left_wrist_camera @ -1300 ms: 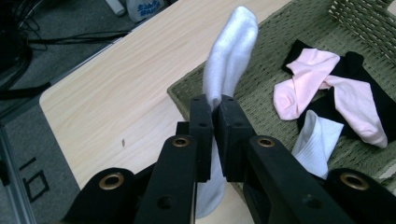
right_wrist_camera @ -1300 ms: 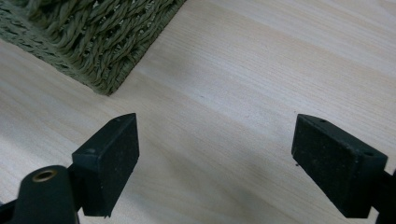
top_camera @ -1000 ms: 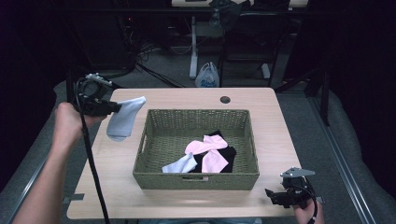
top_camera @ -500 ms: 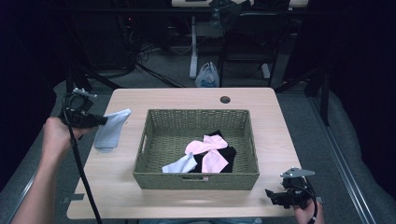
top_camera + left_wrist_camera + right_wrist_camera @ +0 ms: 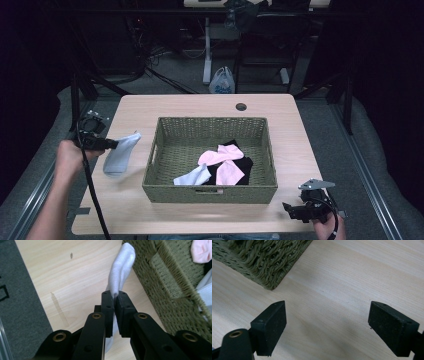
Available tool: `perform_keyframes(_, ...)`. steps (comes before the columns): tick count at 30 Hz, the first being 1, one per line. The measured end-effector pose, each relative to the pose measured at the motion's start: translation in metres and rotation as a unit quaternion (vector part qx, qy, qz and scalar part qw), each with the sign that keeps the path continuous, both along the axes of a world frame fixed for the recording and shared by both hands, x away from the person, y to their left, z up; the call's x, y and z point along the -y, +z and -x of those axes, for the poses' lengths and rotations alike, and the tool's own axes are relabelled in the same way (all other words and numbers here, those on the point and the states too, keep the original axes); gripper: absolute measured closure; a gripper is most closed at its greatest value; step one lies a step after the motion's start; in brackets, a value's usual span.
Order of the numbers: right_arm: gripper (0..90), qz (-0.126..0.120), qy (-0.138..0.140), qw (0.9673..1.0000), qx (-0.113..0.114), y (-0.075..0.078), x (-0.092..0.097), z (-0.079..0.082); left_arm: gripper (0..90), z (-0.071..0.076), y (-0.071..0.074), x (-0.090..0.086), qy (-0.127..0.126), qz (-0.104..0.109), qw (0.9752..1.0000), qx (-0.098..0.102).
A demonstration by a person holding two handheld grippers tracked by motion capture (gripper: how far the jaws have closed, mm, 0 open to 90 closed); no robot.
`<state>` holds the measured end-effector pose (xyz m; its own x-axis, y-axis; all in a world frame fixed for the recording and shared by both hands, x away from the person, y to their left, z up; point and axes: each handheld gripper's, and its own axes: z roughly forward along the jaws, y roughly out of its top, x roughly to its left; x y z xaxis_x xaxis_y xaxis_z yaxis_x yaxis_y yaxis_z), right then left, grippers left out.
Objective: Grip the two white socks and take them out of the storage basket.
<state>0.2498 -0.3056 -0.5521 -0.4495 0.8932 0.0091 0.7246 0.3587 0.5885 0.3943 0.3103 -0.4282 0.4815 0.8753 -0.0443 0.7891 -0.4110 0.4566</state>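
One pale grey sock [image 5: 121, 153] is out of the wicker basket [image 5: 210, 187] so far: your left gripper [image 5: 115, 297] has its jaws pressed together on the fabric, and the sock hangs low over the surface [image 5: 200, 105], just beside the basket's left wall. Not yet released, by my reading. Left in the basket: two pink socks [image 5: 222, 162], one light grey sock [image 5: 194, 176], one black piece [image 5: 245, 164]. Your right gripper [image 5: 327, 325] rests near the basket's front right corner, jaws spread, holding nothing. Progress: early, most items pending.
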Motion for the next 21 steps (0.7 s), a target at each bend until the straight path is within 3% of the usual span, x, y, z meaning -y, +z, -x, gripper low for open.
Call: perform_keyframes(21, 14.8, 0.001, 0.002, 1.0, -0.001, -0.001, 0.0, 0.0, 84.9, -0.013, -0.065, 0.007, 0.01, 0.006, 0.9973, -0.073)
